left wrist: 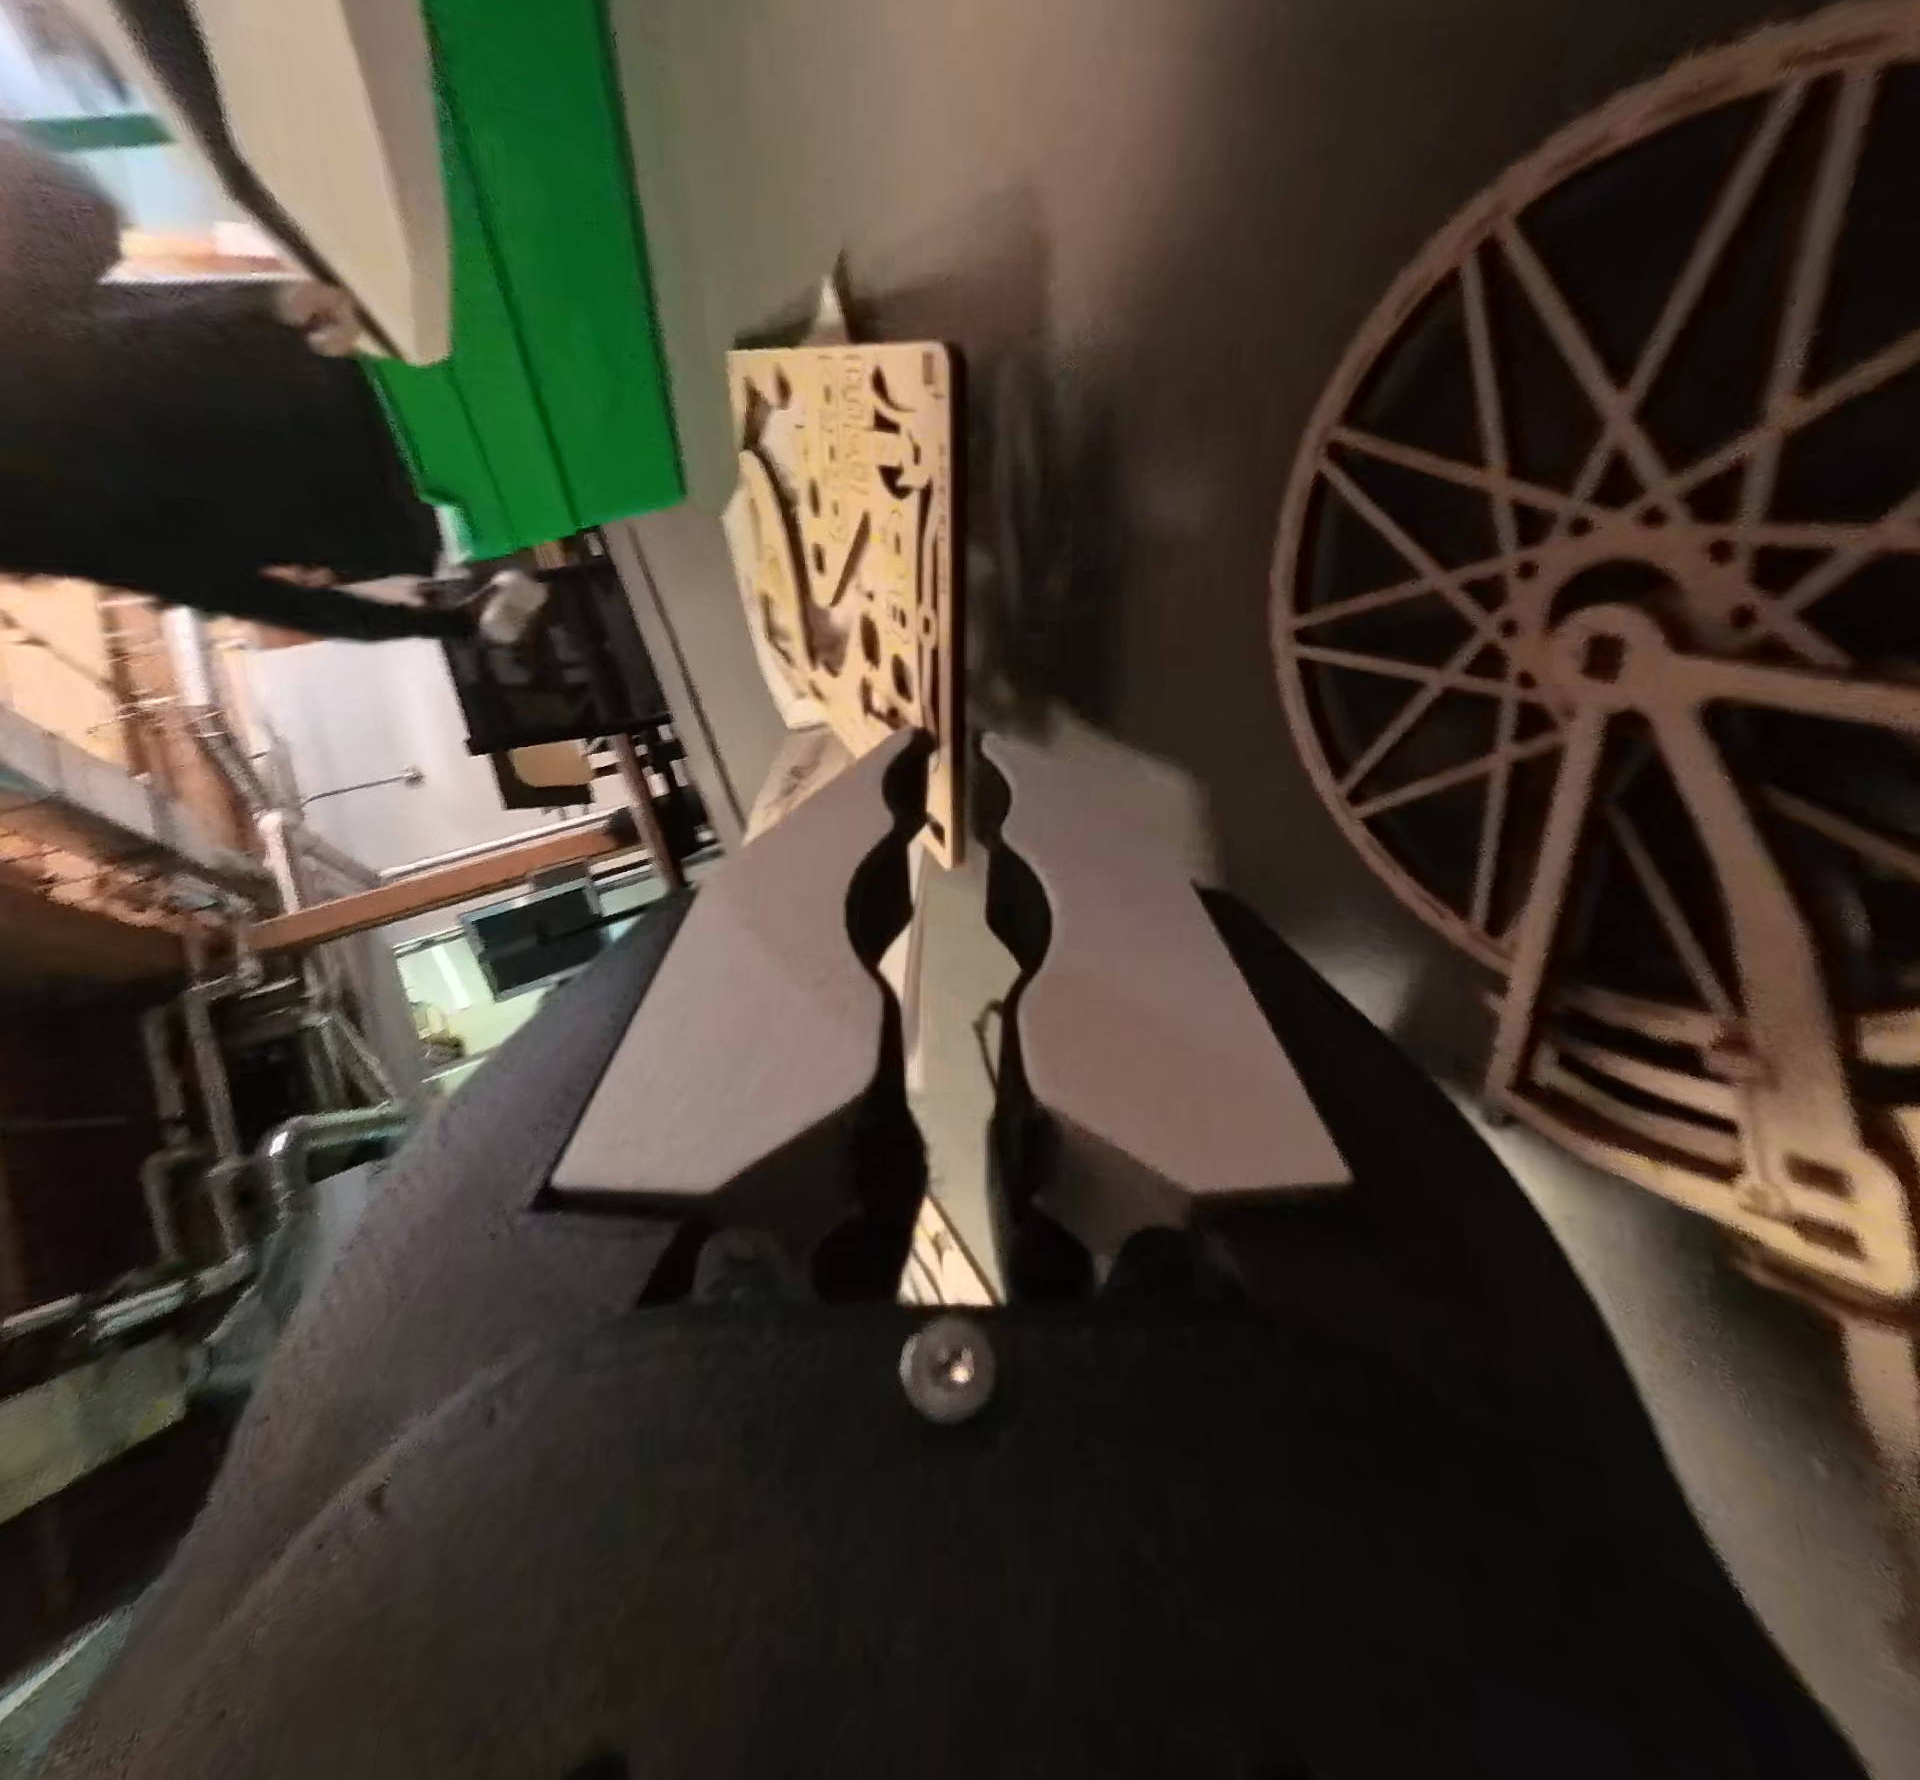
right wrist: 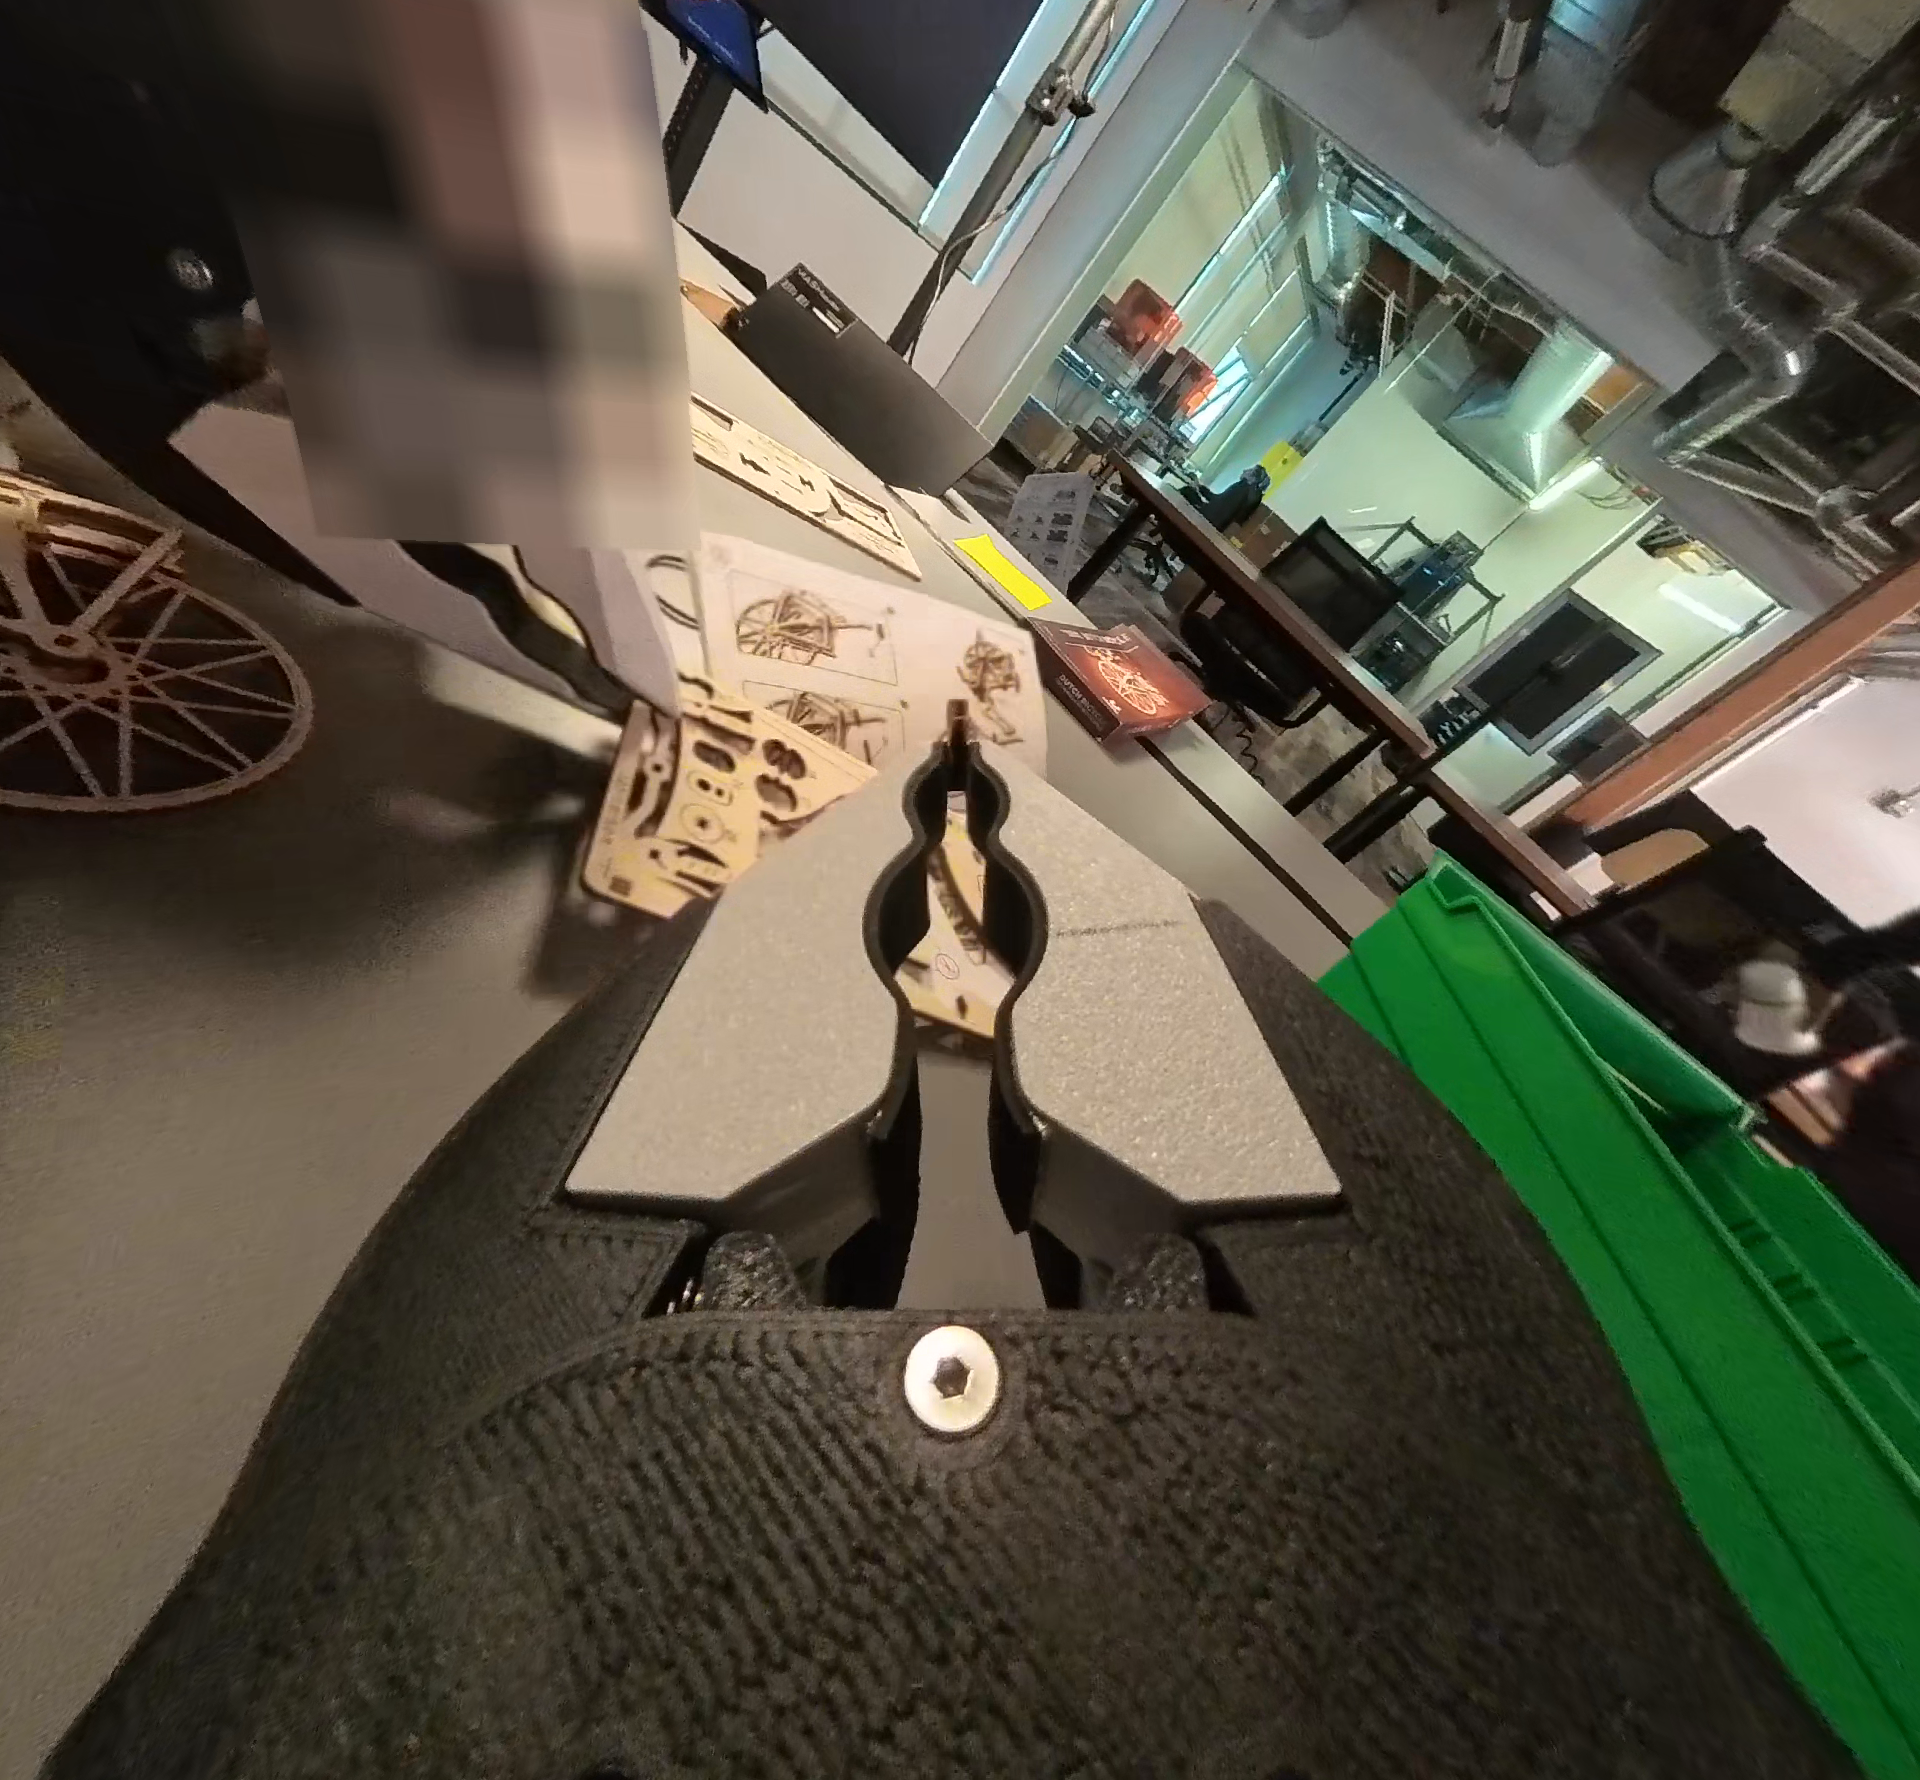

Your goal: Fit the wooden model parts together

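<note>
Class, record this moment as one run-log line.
left claw: astride part sheet edge, grip unclear | right claw: shut on small dark piece | wheel model: on table

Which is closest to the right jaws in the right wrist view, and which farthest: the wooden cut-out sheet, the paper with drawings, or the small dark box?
1. The wooden cut-out sheet, just left of the right gripper tips.
2. The paper with drawings, lying behind that sheet.
3. The small dark box, farther off to the right, near the table's edge.
</note>
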A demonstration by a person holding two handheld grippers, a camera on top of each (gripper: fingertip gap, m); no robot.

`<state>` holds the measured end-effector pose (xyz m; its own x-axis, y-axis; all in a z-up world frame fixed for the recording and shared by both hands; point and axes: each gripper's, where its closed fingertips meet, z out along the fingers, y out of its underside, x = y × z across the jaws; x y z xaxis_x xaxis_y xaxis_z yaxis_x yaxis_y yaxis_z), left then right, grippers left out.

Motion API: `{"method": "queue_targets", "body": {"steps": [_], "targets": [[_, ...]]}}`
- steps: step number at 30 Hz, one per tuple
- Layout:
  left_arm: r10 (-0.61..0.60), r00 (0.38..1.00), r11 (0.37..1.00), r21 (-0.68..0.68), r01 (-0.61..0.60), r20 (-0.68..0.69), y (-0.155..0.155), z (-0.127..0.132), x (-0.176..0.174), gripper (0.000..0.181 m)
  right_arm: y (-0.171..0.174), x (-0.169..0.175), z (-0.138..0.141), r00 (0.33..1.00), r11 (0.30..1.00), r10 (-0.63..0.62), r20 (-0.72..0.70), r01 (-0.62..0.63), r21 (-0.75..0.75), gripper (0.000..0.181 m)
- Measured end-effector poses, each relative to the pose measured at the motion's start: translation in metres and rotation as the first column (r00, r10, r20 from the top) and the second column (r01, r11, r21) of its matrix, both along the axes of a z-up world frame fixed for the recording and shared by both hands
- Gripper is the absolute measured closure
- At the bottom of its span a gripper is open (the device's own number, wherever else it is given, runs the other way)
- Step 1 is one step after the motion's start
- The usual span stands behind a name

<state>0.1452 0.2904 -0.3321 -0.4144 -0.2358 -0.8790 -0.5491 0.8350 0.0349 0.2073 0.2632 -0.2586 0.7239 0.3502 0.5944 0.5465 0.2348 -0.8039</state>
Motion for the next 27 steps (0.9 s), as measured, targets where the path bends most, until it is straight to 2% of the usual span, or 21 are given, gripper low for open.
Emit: {"method": "queue_targets", "body": {"steps": [3, 7, 10, 13, 16, 20, 24, 27], "targets": [[0.025, 0.991, 1.000, 0.014, -0.027, 0.135, 0.000, 0.025, 0.002, 0.178, -0.001, 0.001, 0.002, 1.000, 1.000, -0.002, -0.007, 0.002, 0.009, 0.181], [0.062, 0.930, 0.998, -0.027, -0.056, 0.362, -0.002, 0.076, -0.013, 0.179, -0.002, 0.001, 0.004, 1.000, 1.000, 0.001, -0.014, -0.001, 0.014, 0.181], [0.098, 0.871, 0.992, 0.022, -0.124, 0.481, 0.006, 0.113, -0.042, 0.179, -0.003, 0.000, 0.005, 1.000, 1.000, 0.007, -0.011, -0.006, 0.022, 0.181], [0.233, 0.815, 0.949, 0.058, -0.309, 0.530, 0.046, 0.133, -0.092, 0.180, -0.004, -0.001, 0.005, 1.000, 1.000, 0.011, -0.007, -0.011, 0.025, 0.181], [0.447, 0.751, 0.843, 0.051, -0.535, 0.485, 0.114, 0.117, -0.156, 0.180, -0.004, -0.003, 0.003, 1.000, 1.000, 0.015, 0.000, -0.015, 0.020, 0.181], [0.648, 0.694, 0.689, 0.147, -0.710, 0.313, 0.188, 0.068, -0.228, 0.179, -0.003, -0.004, 0.001, 1.000, 1.000, 0.017, 0.012, -0.017, 0.013, 0.181], [0.760, 0.611, 0.596, 0.138, -0.791, 0.223, 0.221, 0.038, -0.267, 0.180, -0.002, -0.003, 0.000, 1.000, 1.000, 0.010, 0.014, -0.010, 0.007, 0.181], [0.833, 0.526, 0.530, 0.023, -0.848, 0.174, 0.233, 0.023, -0.282, 0.178, -0.001, -0.003, -0.001, 1.000, 1.000, 0.008, 0.016, -0.008, 0.000, 0.181]]}}
